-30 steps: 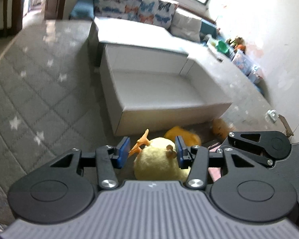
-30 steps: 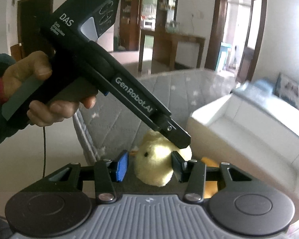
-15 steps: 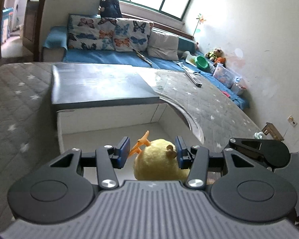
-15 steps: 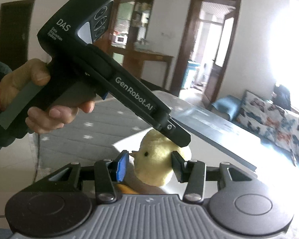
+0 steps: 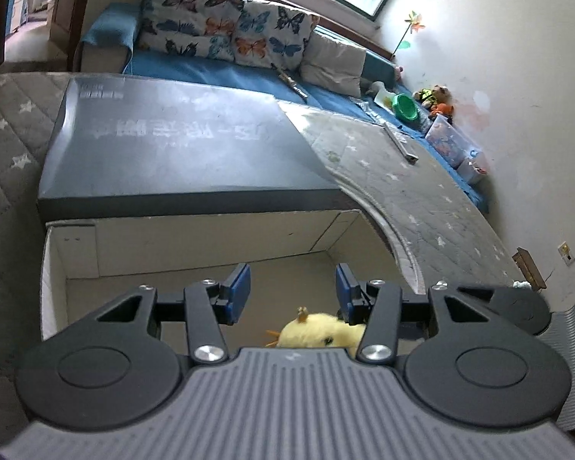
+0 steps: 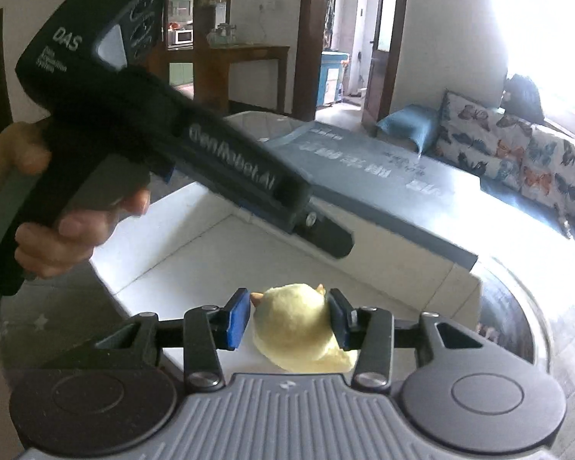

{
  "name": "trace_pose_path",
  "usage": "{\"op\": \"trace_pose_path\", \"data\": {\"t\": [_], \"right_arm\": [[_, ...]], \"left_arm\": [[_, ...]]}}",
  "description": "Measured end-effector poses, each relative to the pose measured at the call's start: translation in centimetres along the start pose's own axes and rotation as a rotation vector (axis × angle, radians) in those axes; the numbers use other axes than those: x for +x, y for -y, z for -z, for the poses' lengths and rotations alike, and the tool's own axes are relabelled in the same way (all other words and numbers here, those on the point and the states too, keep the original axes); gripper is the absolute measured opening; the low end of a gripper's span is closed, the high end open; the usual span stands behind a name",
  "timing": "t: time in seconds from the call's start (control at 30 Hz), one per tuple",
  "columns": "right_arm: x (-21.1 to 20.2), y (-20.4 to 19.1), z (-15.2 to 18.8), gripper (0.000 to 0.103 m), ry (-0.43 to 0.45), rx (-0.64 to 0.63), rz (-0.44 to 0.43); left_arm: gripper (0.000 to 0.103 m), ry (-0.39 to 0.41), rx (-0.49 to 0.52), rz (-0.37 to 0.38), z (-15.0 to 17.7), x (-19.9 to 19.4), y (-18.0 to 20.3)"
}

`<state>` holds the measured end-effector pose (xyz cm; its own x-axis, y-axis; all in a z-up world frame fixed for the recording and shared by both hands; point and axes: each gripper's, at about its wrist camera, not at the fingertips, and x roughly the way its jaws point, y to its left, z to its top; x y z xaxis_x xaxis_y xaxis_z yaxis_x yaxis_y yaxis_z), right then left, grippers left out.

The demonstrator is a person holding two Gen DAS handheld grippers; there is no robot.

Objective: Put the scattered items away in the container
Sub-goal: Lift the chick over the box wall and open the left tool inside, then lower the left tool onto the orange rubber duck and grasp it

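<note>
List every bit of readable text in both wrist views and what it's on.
"DAS": on the left gripper's black head; smaller lines under it too blurred to read.
"GenRobot.AI": along its barrel, motion-blurred but legible.
Pale characters on the grey lid: too washed out to read.

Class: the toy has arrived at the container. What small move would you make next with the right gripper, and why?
Probably lower the right gripper a little into the white box. Its jaws are closing on the plush chick, which hangs over the box's open floor. The left gripper has empty jaws, so the right alone carries the chick.
</note>
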<state>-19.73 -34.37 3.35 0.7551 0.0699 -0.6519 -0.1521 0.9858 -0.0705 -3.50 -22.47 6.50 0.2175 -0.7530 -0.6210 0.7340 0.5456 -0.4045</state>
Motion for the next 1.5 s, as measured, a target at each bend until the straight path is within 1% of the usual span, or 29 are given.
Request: {"op": "trace_pose_path", "data": {"t": [0.03,0.1,0.23,0.3,0.37,0.4,0.5,0.6,0.7,0.83,1.03,1.23,1.4,1.5], "right_arm": [[0.2,0.0,-0.3,0.044,-0.003,0.005,0.000],[0.4,0.1,-0.8,0.044,-0.007,0.040,-0.030],[0.8,-0.7,-1.1,0.045,-0.016,0.004,-0.013],[1.1,-1.2,-1.1,0.045,-0.022,-0.009,-0.010],[1.0,-2.9,-0.9,0.045,-0.030,-0.007,-0.006],[1.2,-3.0,-1.0,0.045,-0.029,-0.007,-0.001],[2.0,-3.4,-1.4,0.052,-0.031,-0.014,0.004],[2.3,-3.6,-1.6,0.054,-0.030,-0.016,0.015],[1.5,-4.4,-0.8,0.062,-0.019,0.002,0.014],[1.0,-4.7,-0.4,0.062,-0.005,0.012,0.017],[-0.2,-4.4,-0.1,0.062,0.010,0.050,-0.008],[-2.2,-5.3,0.3,0.062,0.037,0.041,-0.006],[-4.4,-6.2,1.1,0.062,0.054,0.042,-0.036],[-5.7,-7.2,2.1,0.062,0.044,0.030,-0.064]], "left_arm": [[0.049,-0.001,0.003,-0.004,0.1,0.1,-0.1],[0.049,0.004,0.017,-0.013,0.4,-0.1,0.0],[0.049,0.021,0.047,-0.031,0.8,-0.9,0.2],[0.049,0.034,0.045,-0.039,0.9,-1.4,0.1],[0.049,0.046,0.037,-0.047,1.0,-2.0,0.0],[0.049,0.050,0.034,-0.052,1.1,-2.3,-0.1],[0.049,0.055,0.030,-0.067,1.3,-3.2,-0.2],[0.049,0.059,0.022,-0.079,1.7,-3.9,-0.4],[0.049,0.069,0.019,-0.082,2.2,-4.9,-0.4],[0.049,0.077,0.036,-0.105,3.0,-5.8,-0.1],[0.049,0.095,0.045,-0.106,4.0,-7.5,0.7],[0.049,0.109,0.058,-0.107,4.9,-9.1,1.4],[0.049,0.109,0.087,-0.128,6.5,-10.5,2.3],[0.049,0.104,0.089,-0.134,7.6,-11.2,2.6]]}}
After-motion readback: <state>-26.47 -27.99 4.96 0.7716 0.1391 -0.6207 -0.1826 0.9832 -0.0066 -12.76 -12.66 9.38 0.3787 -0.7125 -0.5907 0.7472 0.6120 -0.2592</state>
